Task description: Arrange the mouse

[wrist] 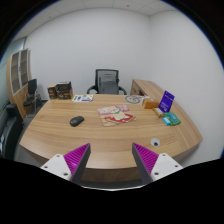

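1. In the gripper view, low in front, the gripper [110,160] hangs above the near edge of a wooden worktop [60,138], its jaws spread wide apart with nothing between them; the purple pads [77,156] on their inner faces show clearly.
2. The mouse [76,121], dark and small, lies on the worktop well beyond the jaws, ahead of the left finger and apart from everything else on the surface.
3. Near the middle of the worktop, to the right of the mouse, sits a loose pile of reddish papers or packets [116,117]; what they are exactly is hard to tell.
4. Further right, a teal object [172,119] lies flat, and beyond it a purple box [166,99] stands upright.
5. At the far side a black office chair [107,81] faces the worktop.
6. To the left, dark items [59,90] rest by the far left corner, with a wooden shelf [18,72] against the wall.
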`<act>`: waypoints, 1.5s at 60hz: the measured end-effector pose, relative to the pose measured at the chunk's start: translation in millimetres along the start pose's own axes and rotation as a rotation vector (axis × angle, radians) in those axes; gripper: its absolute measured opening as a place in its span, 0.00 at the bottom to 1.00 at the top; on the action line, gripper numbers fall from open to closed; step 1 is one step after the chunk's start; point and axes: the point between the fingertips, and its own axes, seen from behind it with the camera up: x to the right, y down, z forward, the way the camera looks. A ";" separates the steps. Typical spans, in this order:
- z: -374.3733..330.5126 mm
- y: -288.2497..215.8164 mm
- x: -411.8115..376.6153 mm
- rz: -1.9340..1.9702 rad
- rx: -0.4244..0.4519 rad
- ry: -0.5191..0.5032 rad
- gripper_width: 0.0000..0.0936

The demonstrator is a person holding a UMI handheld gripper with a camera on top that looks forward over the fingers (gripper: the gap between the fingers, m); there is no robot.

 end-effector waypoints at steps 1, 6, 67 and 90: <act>0.0 0.6 -0.4 0.002 -0.002 -0.001 0.93; 4.3 4.7 -7.6 0.005 -0.009 -0.014 0.92; 191.5 -2.2 -240.0 -0.010 0.032 -0.076 0.93; 309.6 4.8 -245.0 -0.012 -0.023 -0.017 0.93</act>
